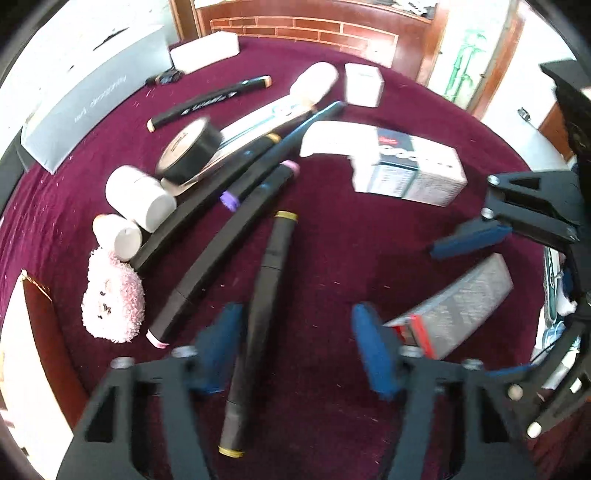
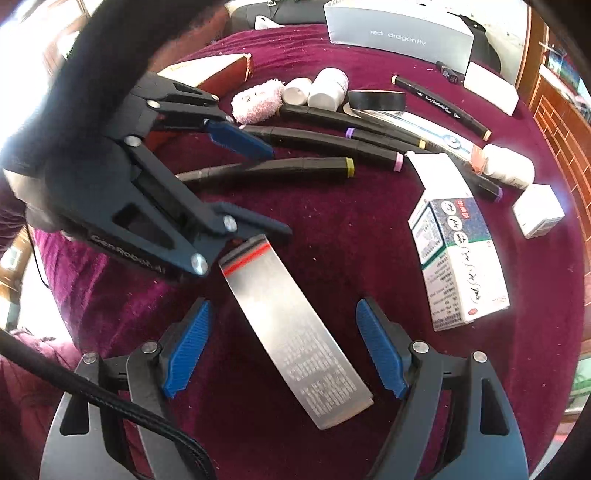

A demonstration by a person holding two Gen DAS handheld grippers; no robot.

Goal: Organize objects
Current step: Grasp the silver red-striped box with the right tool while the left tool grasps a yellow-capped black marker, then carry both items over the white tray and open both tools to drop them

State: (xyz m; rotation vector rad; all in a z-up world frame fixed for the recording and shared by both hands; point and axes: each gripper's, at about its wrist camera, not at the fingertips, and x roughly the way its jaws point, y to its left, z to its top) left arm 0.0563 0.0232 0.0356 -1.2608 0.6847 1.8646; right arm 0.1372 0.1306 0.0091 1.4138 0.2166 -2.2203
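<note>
My left gripper [image 1: 299, 347] is open over the maroon cloth, with a black marker with yellow-green caps [image 1: 258, 325] lying between its fingers, close to the left pad. That marker also shows in the right wrist view [image 2: 273, 168]. My right gripper [image 2: 284, 350] is open, its fingers either side of a long silver box with a red stripe [image 2: 291, 332], which also shows in the left wrist view [image 1: 454, 306]. The left gripper appears in the right wrist view [image 2: 258, 184], open above the marker. The right gripper shows in the left wrist view [image 1: 480, 302] at right.
Other black markers [image 1: 221, 254], black tape roll [image 1: 192, 151], two white bottles [image 1: 140, 195], pink fluffy toy [image 1: 110, 302], white medicine box [image 2: 454, 251], small white box [image 2: 539, 210], grey box [image 2: 399, 33] and a tube [image 1: 277, 107] lie around the round table [image 1: 369, 240].
</note>
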